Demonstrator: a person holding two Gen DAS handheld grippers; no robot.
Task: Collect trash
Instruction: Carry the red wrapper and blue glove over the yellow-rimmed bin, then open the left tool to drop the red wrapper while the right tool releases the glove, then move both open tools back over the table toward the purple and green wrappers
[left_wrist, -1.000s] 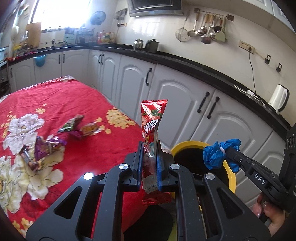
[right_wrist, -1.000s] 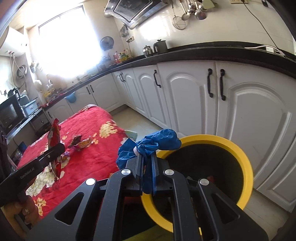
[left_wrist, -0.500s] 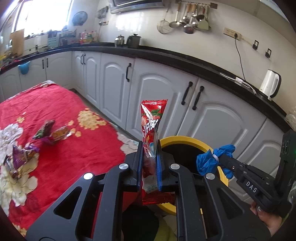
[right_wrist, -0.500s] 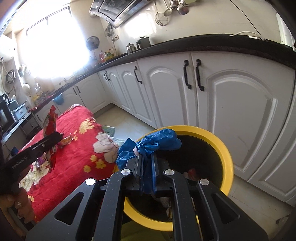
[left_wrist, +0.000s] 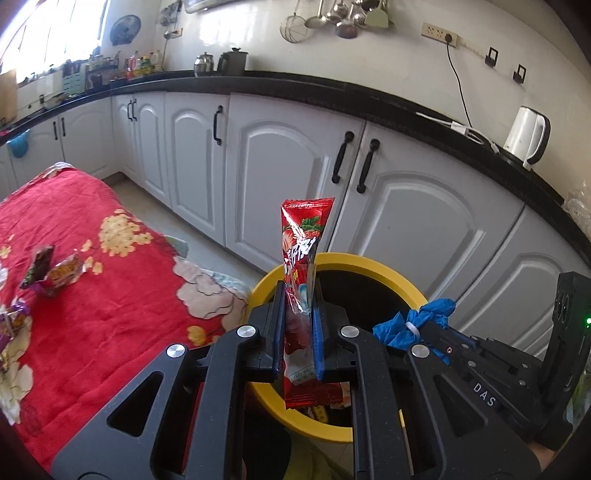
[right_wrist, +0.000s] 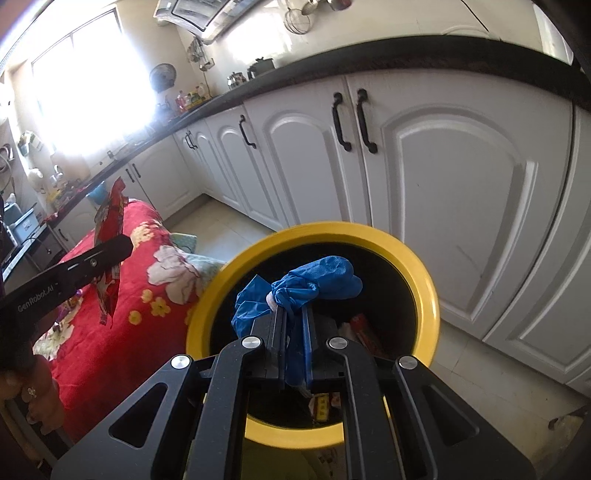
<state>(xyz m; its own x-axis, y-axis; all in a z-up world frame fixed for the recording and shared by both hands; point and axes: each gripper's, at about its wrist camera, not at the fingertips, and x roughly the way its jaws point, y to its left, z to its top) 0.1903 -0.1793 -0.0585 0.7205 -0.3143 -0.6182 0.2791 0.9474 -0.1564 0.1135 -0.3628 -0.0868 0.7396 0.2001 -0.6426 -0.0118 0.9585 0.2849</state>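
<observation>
Left tongs (left_wrist: 298, 334), low centre of the left wrist frame, are clenched on a red snack wrapper (left_wrist: 302, 258) standing upright above the near rim of the yellow bin (left_wrist: 373, 259). Right tongs (right_wrist: 293, 345), low centre of the right wrist frame, are clenched on a knotted blue glove (right_wrist: 299, 291) held over the bin mouth, with earlier trash visible inside.

Risks, as judged: the wrapper sits above the rim and not squarely over the opening, so letting go now could drop it onto the floor or the rim; being light and long, it may flutter or cling to a pad. The glove could snag on the tongs when let go.

Farther off, left of frame, several wrappers (left_wrist: 55, 271) remain uncollected on the red floral bed (left_wrist: 92, 325); white cabinets (left_wrist: 280, 177) stand behind
</observation>
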